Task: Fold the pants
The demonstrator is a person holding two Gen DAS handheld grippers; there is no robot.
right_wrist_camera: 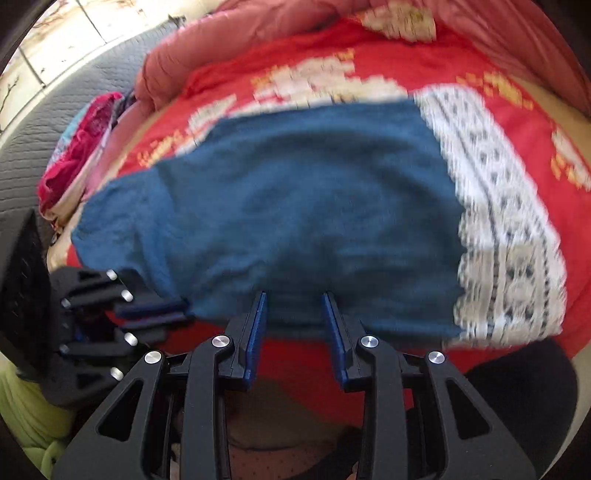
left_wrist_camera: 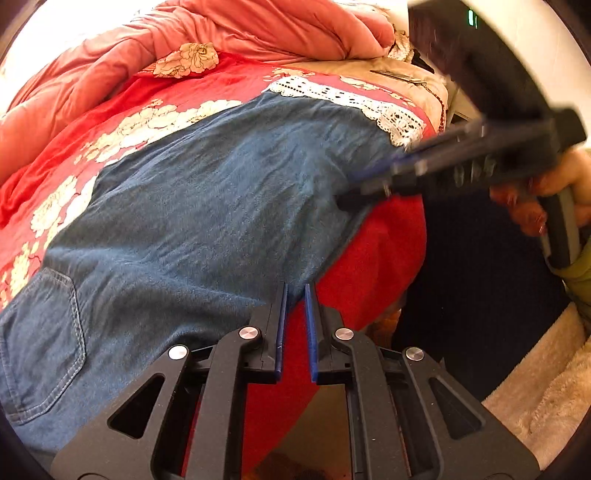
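One pair of blue denim pants (left_wrist_camera: 192, 206) lies spread on a bed, over a red bedspread (left_wrist_camera: 147, 96) with cream flowers. The cloth looks soft and limp, with some weight to it, wrinkling easily and unlikely to slip once pinched. I judge the best holds are along an edge or hem, where the layers bunch thickly enough to nip. A stitched back pocket (left_wrist_camera: 40, 339) shows at the lower left of my left view, so the waist end lies that way. The leg runs away up and to the right, ending at a white lace trim (left_wrist_camera: 373, 107). That diagonal is the long axis.

My left gripper (left_wrist_camera: 295, 291) sits at the near edge of the denim. Its blue pads look almost together, and I judge it shut, but I cannot tell whether cloth is caught between them. My right gripper (right_wrist_camera: 294, 301) hovers at the same near edge, closer to the lace end. Its jaws stand partly apart with nothing gripped; the view is blurred.

Beyond the pants, a rumpled pink quilt (left_wrist_camera: 229, 33) is heaped at the far side of the bed.
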